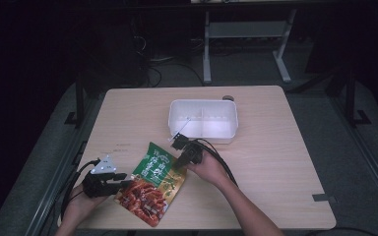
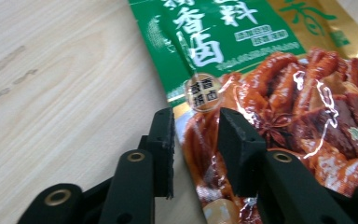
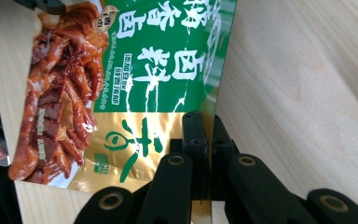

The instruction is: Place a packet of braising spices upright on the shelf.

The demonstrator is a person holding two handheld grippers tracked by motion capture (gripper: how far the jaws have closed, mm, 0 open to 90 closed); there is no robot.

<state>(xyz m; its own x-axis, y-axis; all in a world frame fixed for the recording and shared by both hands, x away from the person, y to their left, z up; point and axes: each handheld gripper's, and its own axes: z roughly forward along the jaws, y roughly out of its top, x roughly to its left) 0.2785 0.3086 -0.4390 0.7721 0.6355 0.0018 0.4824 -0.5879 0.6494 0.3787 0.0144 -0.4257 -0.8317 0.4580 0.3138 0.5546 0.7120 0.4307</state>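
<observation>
Packet (image 1: 150, 183): 1 green-and-red food pouch, flat on my table (image 1: 275, 162).
My right gripper (image 3: 204, 135): jaws pinching its gold edge.
My left gripper (image 2: 196, 140): jaws spread astride its side edge.

I think I am working in a lab or test room, not a home. My worktop (image 1: 275, 162) is a plain light wood one with little on it. The room around it is dark. At the top of the frame I see the white metal legs of another desk (image 1: 246, 44), black cables (image 1: 170, 73) on the floor, and grey carpet (image 1: 364, 147).
</observation>
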